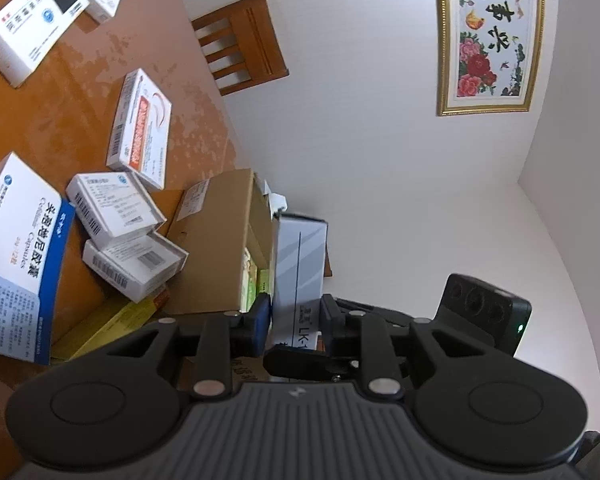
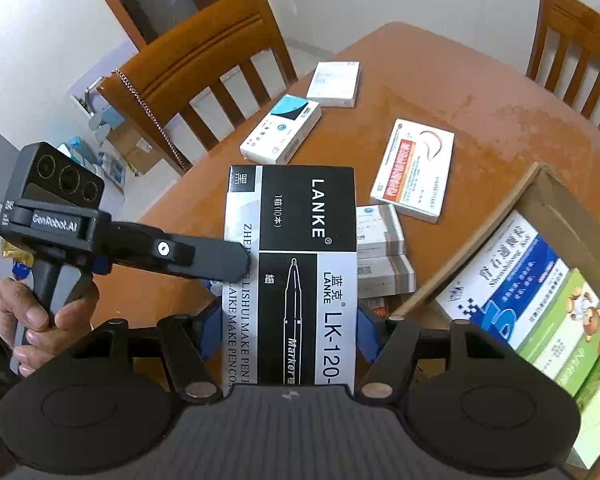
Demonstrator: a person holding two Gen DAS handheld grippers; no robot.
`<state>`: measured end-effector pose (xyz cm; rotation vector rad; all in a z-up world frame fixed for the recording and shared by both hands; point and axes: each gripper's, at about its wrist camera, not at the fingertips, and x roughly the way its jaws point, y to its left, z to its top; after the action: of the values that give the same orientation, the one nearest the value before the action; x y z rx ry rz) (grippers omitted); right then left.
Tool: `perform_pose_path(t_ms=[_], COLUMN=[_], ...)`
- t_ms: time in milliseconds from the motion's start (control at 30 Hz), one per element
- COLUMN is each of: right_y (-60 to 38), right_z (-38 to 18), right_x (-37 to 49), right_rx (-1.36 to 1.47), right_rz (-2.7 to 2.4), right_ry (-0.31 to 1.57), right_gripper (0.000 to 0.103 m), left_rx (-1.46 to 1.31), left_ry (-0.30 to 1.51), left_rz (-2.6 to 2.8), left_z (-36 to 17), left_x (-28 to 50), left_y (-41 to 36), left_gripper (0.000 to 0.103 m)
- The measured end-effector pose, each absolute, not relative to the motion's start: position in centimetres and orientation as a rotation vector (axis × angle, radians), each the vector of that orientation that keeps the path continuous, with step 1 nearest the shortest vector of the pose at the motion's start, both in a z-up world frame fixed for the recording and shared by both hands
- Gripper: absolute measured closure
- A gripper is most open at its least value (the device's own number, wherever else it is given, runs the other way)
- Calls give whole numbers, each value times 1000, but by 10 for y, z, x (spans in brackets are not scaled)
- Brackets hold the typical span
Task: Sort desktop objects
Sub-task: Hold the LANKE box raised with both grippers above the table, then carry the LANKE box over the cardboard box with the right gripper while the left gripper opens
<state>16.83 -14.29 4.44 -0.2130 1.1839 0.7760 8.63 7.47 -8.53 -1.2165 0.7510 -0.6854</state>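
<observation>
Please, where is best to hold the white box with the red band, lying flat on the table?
Grip the white box with the red band across its two long edges, coming from above. It lies flat and apart from the other boxes, so both long sides are free, and it is narrow that way.

A home dining room: wooden table (image 2: 480, 92), chairs (image 2: 204, 60), framed embroidery (image 1: 492, 36).
</observation>
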Motion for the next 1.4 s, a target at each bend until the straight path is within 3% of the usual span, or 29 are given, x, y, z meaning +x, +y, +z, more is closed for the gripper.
perform_pose_path(t_ms=[167, 233, 300, 333, 500, 733, 933, 1400], right_y=[-160, -168, -175, -178, -200, -261, -308, -255], right_z=[46, 47, 49, 50, 52, 65, 69, -23], right_x=[168, 167, 163, 161, 147, 140, 188, 283], right_rx=[-213, -201, -187, -178, -115, 14, 98, 67], right_rz=[718, 696, 667, 651, 588, 453, 274, 112], right_ry=[1168, 1167, 1159, 1158, 1175, 1164, 1144, 1299], right_gripper=[34, 34, 34, 34, 34, 34, 34, 34], left_rx=[-1218, -1217, -1224, -1224, -1092, -981, -901, -687], left_ry=[739, 742, 716, 692, 617, 732, 790, 794], left_rz=[-659, -636, -575, -540, -444, -410, -363, -275], left_z=[-81, -78, -67, -61, -22, -14, -15, -1], left_x=[86, 86, 83, 80, 72, 82, 86, 70], left_y=[79, 79, 81, 81, 79, 66, 49, 35], left_gripper=[76, 59, 10, 2, 1, 1, 1, 1])
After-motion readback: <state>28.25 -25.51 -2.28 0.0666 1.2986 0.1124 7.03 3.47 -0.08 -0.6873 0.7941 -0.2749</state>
